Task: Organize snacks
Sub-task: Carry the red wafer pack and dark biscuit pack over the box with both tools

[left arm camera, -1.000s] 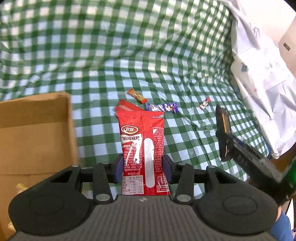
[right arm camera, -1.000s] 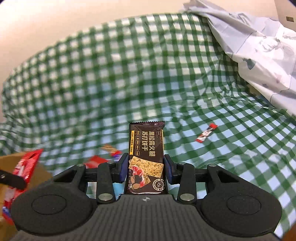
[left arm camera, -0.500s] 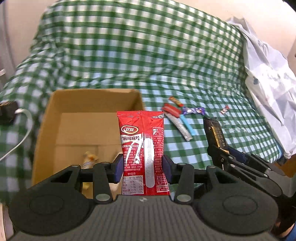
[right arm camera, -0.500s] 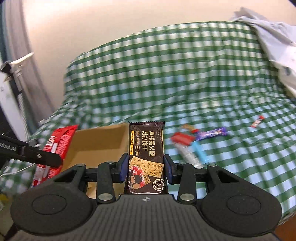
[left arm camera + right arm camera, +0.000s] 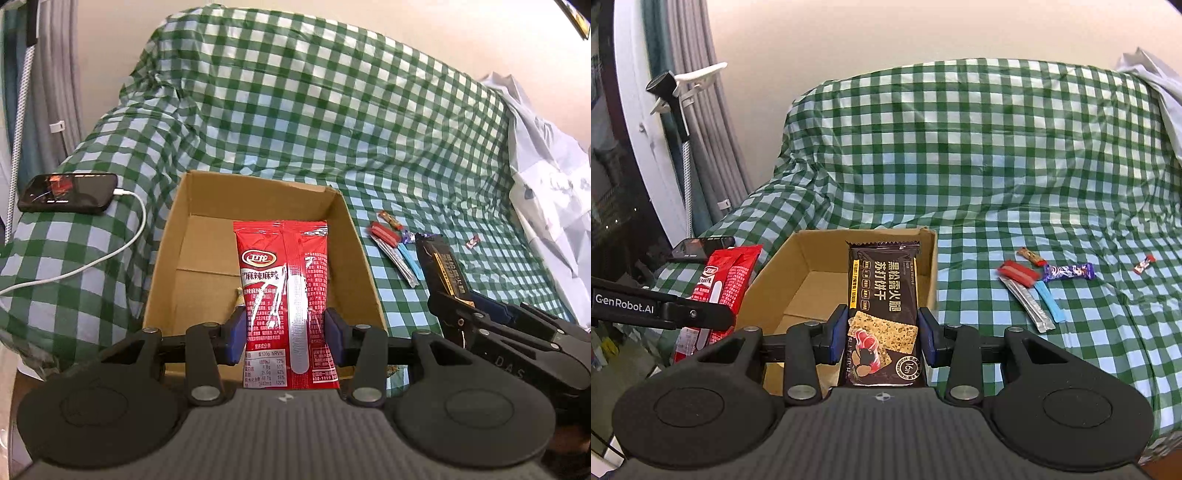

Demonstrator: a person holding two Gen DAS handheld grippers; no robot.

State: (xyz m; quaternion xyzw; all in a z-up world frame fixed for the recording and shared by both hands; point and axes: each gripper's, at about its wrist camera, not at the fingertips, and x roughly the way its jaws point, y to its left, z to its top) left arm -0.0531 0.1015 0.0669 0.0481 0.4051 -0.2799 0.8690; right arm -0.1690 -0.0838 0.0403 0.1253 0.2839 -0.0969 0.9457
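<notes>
My left gripper (image 5: 284, 338) is shut on a red snack packet (image 5: 286, 291), held upright above the open cardboard box (image 5: 343, 221). The box sits on a sofa under a green checked cloth (image 5: 314, 110), with a small wrapped item (image 5: 239, 295) on its floor. My right gripper (image 5: 882, 334) is shut on a dark cracker packet (image 5: 882, 295), also upright in front of the box (image 5: 798, 251). In the left wrist view the right gripper (image 5: 491, 325) shows at the right with its dark packet (image 5: 443, 266). In the right wrist view the left gripper's arm (image 5: 657, 310) and the red packet (image 5: 720, 284) show at the left.
Several loose snacks lie on the seat right of the box: a red bar (image 5: 1017, 273), a silver stick (image 5: 1030, 306), a blue stick (image 5: 1049, 301), a purple bar (image 5: 1069, 272), a small red candy (image 5: 1144, 264). A phone (image 5: 68, 194) on a white cable (image 5: 92, 264) rests on the armrest. Pale bedding (image 5: 546, 177) at right.
Both grippers have swung left with their packets, from over the loose snacks to in front of the box. The box now lies centred in both views. Neither grip has changed.
</notes>
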